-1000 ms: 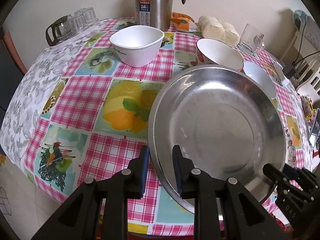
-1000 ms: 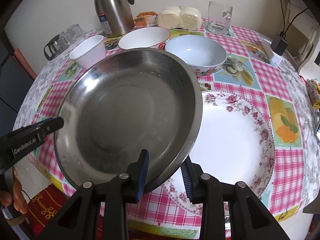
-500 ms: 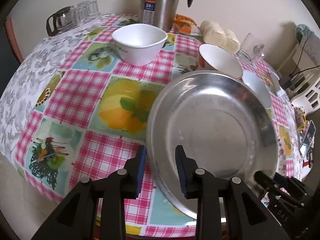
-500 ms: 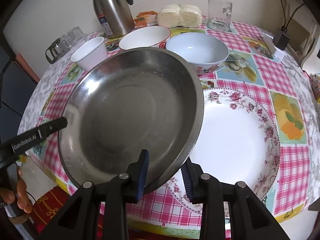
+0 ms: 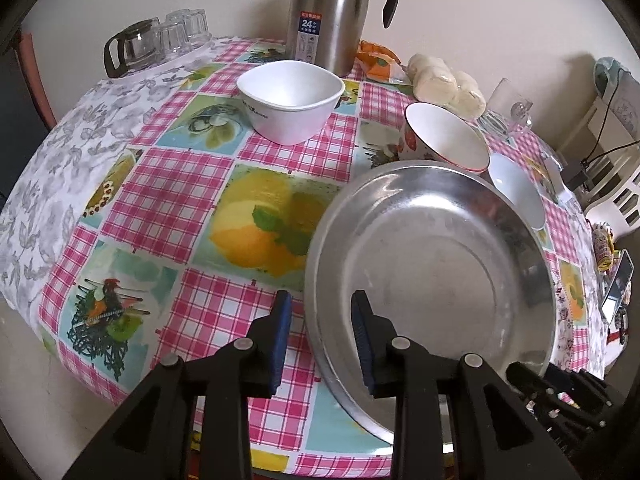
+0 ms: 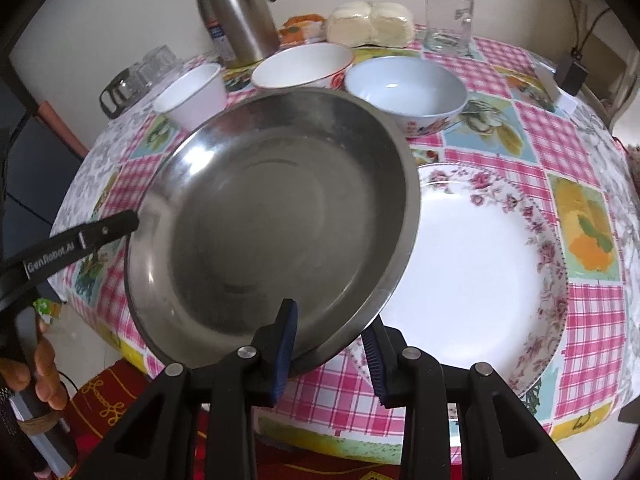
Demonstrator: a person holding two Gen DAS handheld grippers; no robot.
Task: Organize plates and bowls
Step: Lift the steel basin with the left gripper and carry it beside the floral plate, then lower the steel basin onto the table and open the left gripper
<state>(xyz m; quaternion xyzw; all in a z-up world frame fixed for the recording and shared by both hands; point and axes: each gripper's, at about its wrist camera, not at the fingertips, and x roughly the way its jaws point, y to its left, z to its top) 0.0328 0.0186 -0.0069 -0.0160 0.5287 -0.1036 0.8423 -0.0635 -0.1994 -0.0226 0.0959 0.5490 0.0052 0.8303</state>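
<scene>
**Steel plate tilted over the floral plate**

Your steel plate [image 6: 272, 216] hangs tilted above the floral plate [image 6: 480, 264]; it's stiff, light and slick, so grip the rim. Right gripper [image 6: 330, 344] pinches that rim; left gripper [image 5: 320, 340] straddles it, jaws just loosened.

I see a round table [image 5: 168, 204] under a pink checked cloth with fruit squares, pushed near a plain cream wall [image 5: 472, 20]. A grey leaf-print cloth [image 5: 52, 168] hangs over its left side. The floor [image 5: 24, 380] below is pale. Off to the right stands a white rack [image 5: 616, 184] with cables running to it, and a red patterned cushion [image 6: 116, 396] sits low beside the table. Light is soft and even
</scene>
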